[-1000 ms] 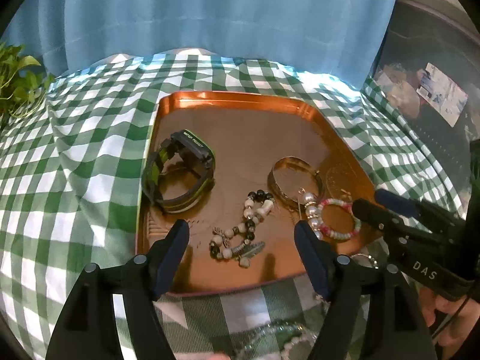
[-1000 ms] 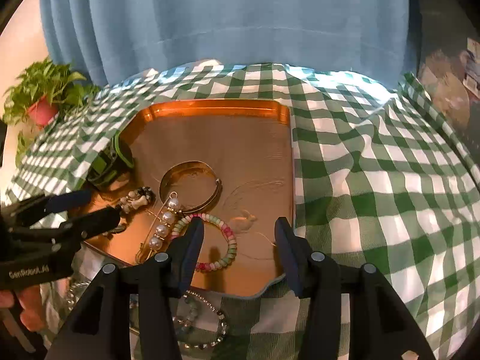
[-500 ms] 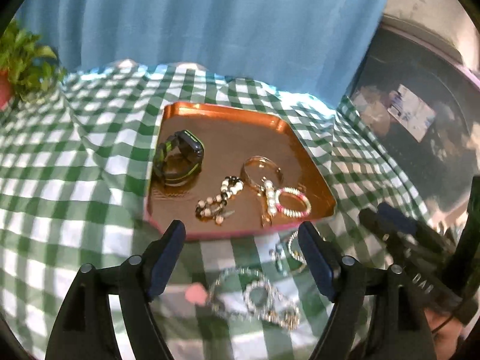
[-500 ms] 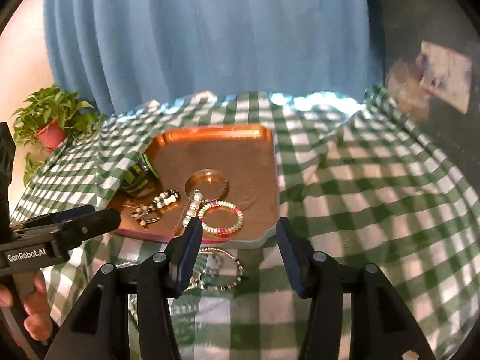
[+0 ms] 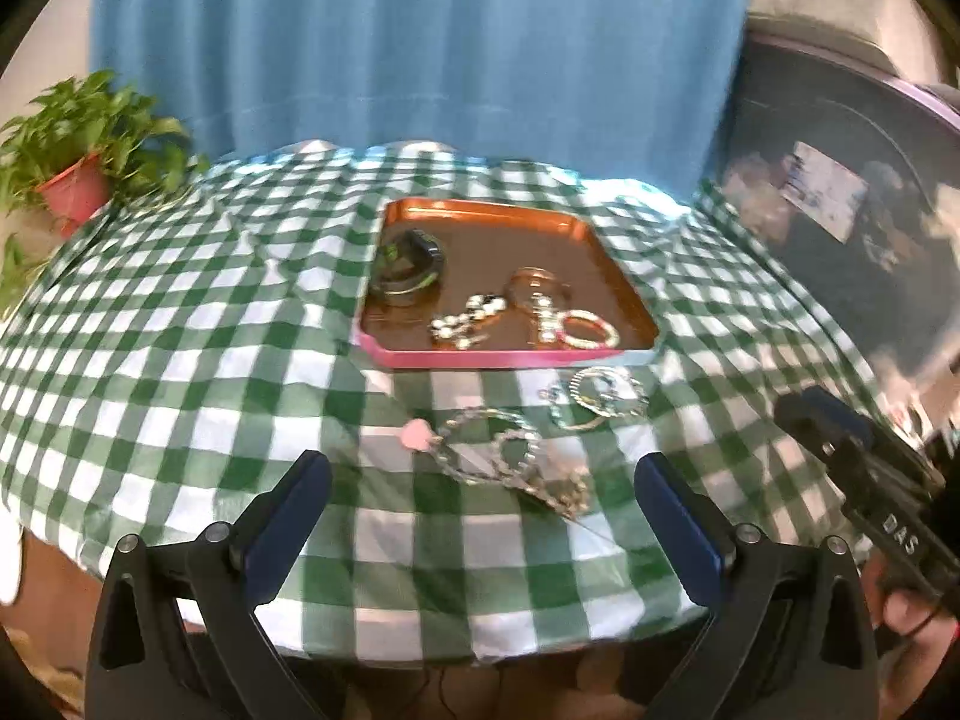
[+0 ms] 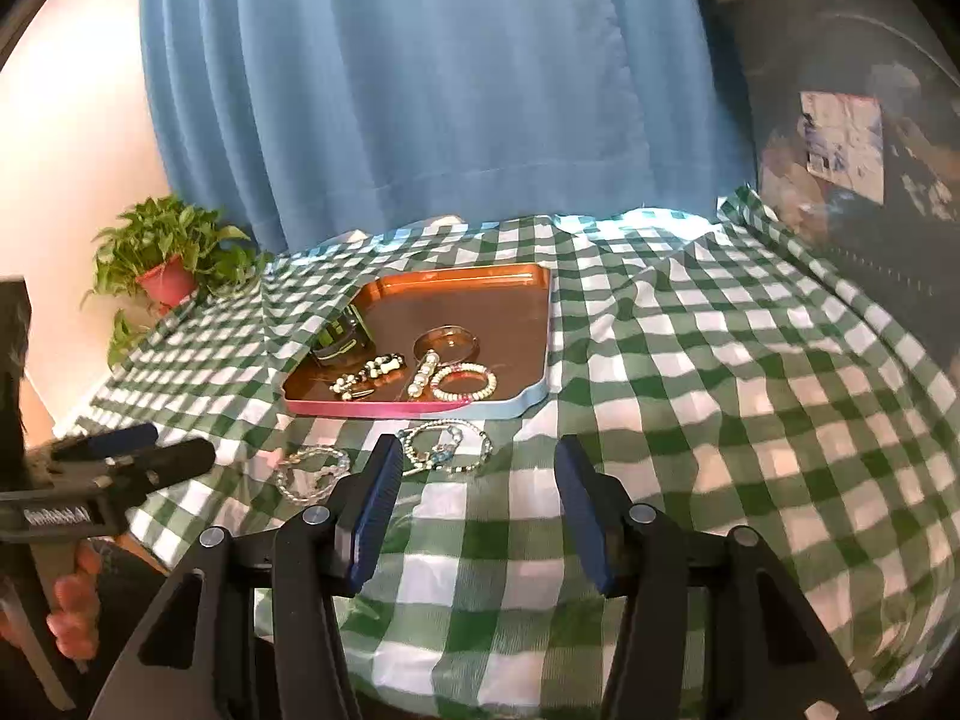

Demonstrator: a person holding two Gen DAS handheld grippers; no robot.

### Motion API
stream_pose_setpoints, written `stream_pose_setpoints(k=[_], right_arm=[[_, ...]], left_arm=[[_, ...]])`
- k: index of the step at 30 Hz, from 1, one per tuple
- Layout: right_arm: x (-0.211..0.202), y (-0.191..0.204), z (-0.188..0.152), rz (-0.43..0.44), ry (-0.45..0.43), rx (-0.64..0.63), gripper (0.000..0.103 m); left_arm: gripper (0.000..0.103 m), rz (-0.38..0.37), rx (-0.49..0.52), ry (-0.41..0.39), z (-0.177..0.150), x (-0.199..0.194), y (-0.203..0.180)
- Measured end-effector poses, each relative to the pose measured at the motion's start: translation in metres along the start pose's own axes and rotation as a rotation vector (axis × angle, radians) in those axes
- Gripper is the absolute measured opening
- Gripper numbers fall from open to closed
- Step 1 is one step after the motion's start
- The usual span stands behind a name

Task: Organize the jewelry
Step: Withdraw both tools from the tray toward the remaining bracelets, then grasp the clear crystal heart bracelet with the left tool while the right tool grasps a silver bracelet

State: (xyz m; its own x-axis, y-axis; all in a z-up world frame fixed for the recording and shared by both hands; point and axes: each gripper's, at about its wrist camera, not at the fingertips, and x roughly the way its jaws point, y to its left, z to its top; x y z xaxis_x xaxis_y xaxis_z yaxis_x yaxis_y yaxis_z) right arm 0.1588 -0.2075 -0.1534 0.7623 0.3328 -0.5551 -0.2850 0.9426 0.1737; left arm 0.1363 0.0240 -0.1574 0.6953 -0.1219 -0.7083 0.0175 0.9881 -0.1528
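A copper tray [image 5: 480,358] [image 6: 420,408] lies on the green checked cloth. It holds a black-and-green watch [image 5: 408,267], a black-and-white bead bracelet [image 5: 468,318], a gold bangle [image 5: 537,282], a pearl pin [image 5: 545,318] and a pink bead bracelet [image 5: 588,330]. Loose bracelets lie on the cloth before the tray: one with a pink heart charm [image 5: 416,433] and a blue-beaded pair [image 6: 444,450]. My left gripper [image 5: 480,471] hovers short of them, its jaws opening, nothing between them. My right gripper [image 6: 478,456] is open and empty, near the table's front edge.
A potted plant [image 6: 168,258] stands at the far left corner. A blue curtain [image 6: 420,90] hangs behind the table, and a dark rounded appliance [image 5: 840,210] stands to the right. The cloth drapes over the near edge. A hand [image 6: 72,606] holds the left gripper.
Both grippers have drawn back from the tray and risen, so the tray looks smaller and the loose bracelets on the cloth show. The left jaws have spread wider.
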Motion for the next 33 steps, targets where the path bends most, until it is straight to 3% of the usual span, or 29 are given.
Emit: stream_pose_setpoints(k=[2, 7, 10, 12, 16, 22, 27, 29, 31, 33], right_arm=[[-0.003, 0.001, -0.001, 0.002, -0.007, -0.01, 0.049], [-0.007, 0.005, -0.004, 0.026, -0.008, -0.079, 0.049], [0.001, 0.003, -0.007, 0.032, 0.025, -0.084, 0.049], [0.01, 0.0, -0.009, 0.043, 0.054, -0.071, 0.049], [0.032, -0.001, -0.019, 0.04, 0.128, -0.076, 0.049], [0.048, -0.008, -0.029, 0.056, 0.171, -0.057, 0.049], [0.06, -0.015, -0.031, 0.112, 0.197, -0.019, 0.049], [0.066, -0.015, -0.03, 0.103, 0.205, -0.042, 0.043], [0.072, -0.016, -0.03, 0.101, 0.218, -0.053, 0.028], [0.077, -0.018, -0.027, 0.107, 0.213, -0.042, 0.026]], left_arm=[[0.101, 0.041, 0.009, -0.012, -0.003, 0.0, -0.001], [0.101, 0.035, 0.004, -0.029, -0.002, 0.004, 0.001], [0.101, 0.071, 0.015, -0.001, -0.004, 0.019, 0.005], [0.1, 0.062, 0.015, 0.012, -0.008, 0.027, 0.008], [0.101, -0.033, -0.04, 0.038, -0.017, 0.043, 0.022], [0.1, 0.015, 0.074, 0.011, -0.028, 0.055, 0.011], [0.1, 0.005, 0.073, -0.023, -0.027, 0.055, 0.013], [0.1, -0.028, 0.08, -0.013, -0.026, 0.059, 0.015], [0.1, -0.041, 0.084, -0.007, -0.025, 0.062, 0.016], [0.099, -0.046, 0.085, -0.002, -0.023, 0.066, 0.018]])
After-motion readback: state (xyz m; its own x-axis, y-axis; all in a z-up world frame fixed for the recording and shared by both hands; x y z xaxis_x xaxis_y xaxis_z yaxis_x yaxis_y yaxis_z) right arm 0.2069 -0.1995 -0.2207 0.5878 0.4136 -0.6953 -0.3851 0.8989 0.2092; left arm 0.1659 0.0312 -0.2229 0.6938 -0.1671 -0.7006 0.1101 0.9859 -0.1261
